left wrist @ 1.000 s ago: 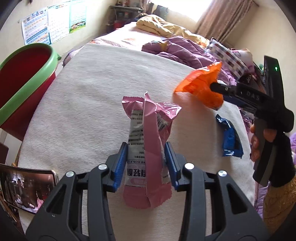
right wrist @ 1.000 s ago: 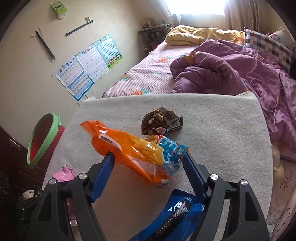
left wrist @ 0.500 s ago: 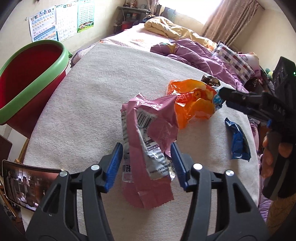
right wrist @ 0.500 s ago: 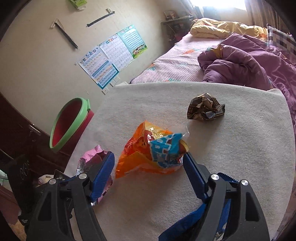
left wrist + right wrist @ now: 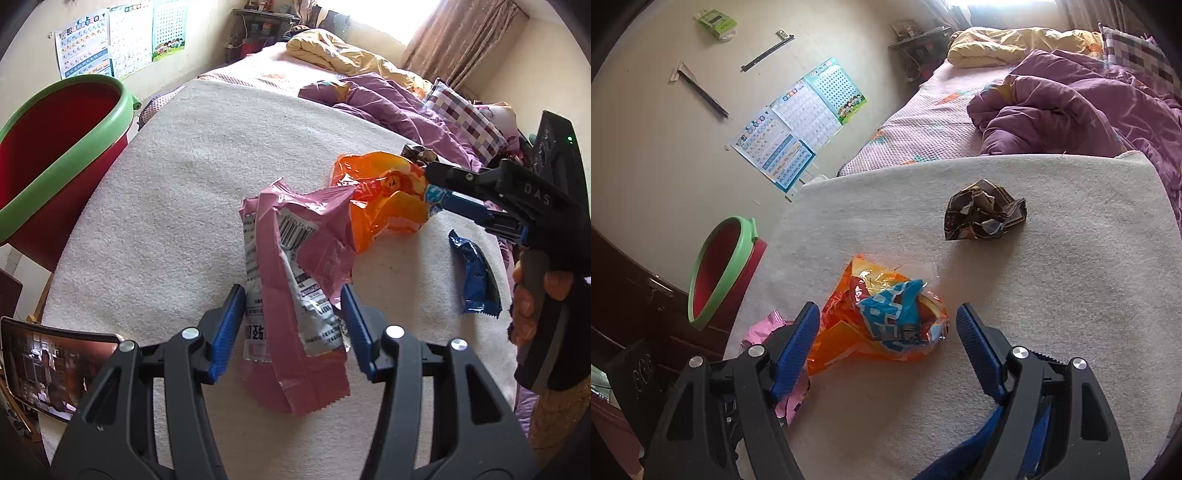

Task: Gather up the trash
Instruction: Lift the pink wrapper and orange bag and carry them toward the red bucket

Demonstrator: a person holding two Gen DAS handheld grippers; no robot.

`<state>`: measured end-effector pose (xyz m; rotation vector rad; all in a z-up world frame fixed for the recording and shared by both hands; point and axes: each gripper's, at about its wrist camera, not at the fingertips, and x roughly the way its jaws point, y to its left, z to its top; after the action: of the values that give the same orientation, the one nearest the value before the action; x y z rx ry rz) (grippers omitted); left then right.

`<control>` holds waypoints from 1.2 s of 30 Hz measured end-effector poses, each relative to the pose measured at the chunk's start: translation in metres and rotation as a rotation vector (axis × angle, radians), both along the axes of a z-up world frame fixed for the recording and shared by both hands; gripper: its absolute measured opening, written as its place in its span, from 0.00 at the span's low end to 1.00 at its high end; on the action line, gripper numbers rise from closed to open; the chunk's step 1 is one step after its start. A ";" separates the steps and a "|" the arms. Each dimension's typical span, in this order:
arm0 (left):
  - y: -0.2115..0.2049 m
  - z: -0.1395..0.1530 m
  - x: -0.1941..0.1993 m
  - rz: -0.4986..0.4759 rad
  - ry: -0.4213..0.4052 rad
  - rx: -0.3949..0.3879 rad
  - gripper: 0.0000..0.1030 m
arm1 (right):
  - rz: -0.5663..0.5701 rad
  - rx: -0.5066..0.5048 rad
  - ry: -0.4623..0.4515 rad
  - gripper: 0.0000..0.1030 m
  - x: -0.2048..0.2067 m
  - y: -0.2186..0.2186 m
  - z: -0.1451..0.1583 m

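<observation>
A pink wrapper [image 5: 291,295] lies on the white cloth-covered table [image 5: 192,177], between the spread blue pads of my left gripper [image 5: 293,317], which is open. An orange and blue snack bag [image 5: 886,325] lies just beyond it, between the open jaws of my right gripper [image 5: 886,343]; in the left wrist view the bag [image 5: 384,199] touches the pink wrapper's far edge. A blue wrapper [image 5: 474,277] lies to the right. A crumpled brown wrapper [image 5: 982,210] sits farther back. A red bin with a green rim [image 5: 55,155] stands left of the table.
A bed with purple and yellow bedding [image 5: 1052,96] runs behind the table. Posters [image 5: 798,122] hang on the wall. A phone [image 5: 55,369] leans at the table's near left corner. Dark furniture [image 5: 639,314] stands beside the bin.
Both grippers have opened and let go: the pink wrapper and the orange bag were held up a second ago and now lie on the table side by side.
</observation>
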<state>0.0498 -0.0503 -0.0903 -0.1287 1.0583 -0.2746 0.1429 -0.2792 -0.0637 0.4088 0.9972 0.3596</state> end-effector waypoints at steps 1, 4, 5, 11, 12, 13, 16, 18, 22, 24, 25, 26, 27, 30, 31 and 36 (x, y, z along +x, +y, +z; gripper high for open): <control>0.000 -0.001 0.000 -0.003 0.002 -0.001 0.46 | 0.009 -0.004 0.011 0.69 0.001 0.003 -0.003; 0.000 -0.003 0.001 -0.005 0.007 0.003 0.40 | 0.005 -0.025 0.014 0.53 0.001 0.009 -0.009; 0.001 -0.003 0.001 -0.001 0.004 0.004 0.38 | -0.001 -0.014 0.016 0.50 0.000 0.008 -0.009; 0.008 0.004 -0.001 0.014 -0.036 0.005 0.33 | -0.008 0.000 -0.058 0.46 -0.006 0.008 0.005; 0.008 0.006 -0.002 0.016 -0.045 0.007 0.33 | -0.015 0.004 -0.078 0.46 -0.006 0.007 0.010; 0.010 0.009 -0.002 0.020 -0.056 0.011 0.33 | -0.022 0.006 -0.096 0.46 -0.007 0.006 0.016; 0.016 0.014 -0.003 0.042 -0.082 0.020 0.33 | -0.038 -0.010 -0.158 0.46 -0.008 0.007 0.032; 0.020 0.018 -0.004 0.058 -0.096 0.029 0.33 | -0.045 -0.020 -0.195 0.46 -0.010 0.008 0.041; 0.023 0.024 -0.005 0.077 -0.117 0.036 0.33 | -0.064 -0.037 -0.252 0.46 -0.010 0.010 0.055; 0.024 0.027 -0.006 0.080 -0.127 0.040 0.33 | -0.063 -0.031 -0.255 0.46 -0.008 0.011 0.056; 0.025 0.029 -0.006 0.083 -0.134 0.042 0.33 | -0.061 -0.030 -0.255 0.46 -0.007 0.012 0.057; 0.026 0.030 -0.006 0.087 -0.140 0.045 0.33 | -0.057 -0.028 -0.254 0.46 -0.006 0.013 0.057; 0.029 0.032 -0.005 0.092 -0.146 0.047 0.33 | -0.053 -0.027 -0.254 0.46 -0.006 0.015 0.057; 0.036 0.038 -0.004 0.117 -0.167 0.058 0.33 | -0.040 -0.026 -0.254 0.46 -0.005 0.021 0.056; 0.039 0.040 -0.004 0.127 -0.174 0.060 0.33 | -0.036 -0.027 -0.256 0.46 -0.005 0.024 0.057; 0.059 0.052 -0.003 0.189 -0.210 0.071 0.33 | -0.018 -0.031 -0.273 0.46 -0.003 0.038 0.060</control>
<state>0.0470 0.0085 -0.0383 -0.1321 0.8400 -0.0768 0.1396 -0.2415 -0.0036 0.3303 0.7313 0.3719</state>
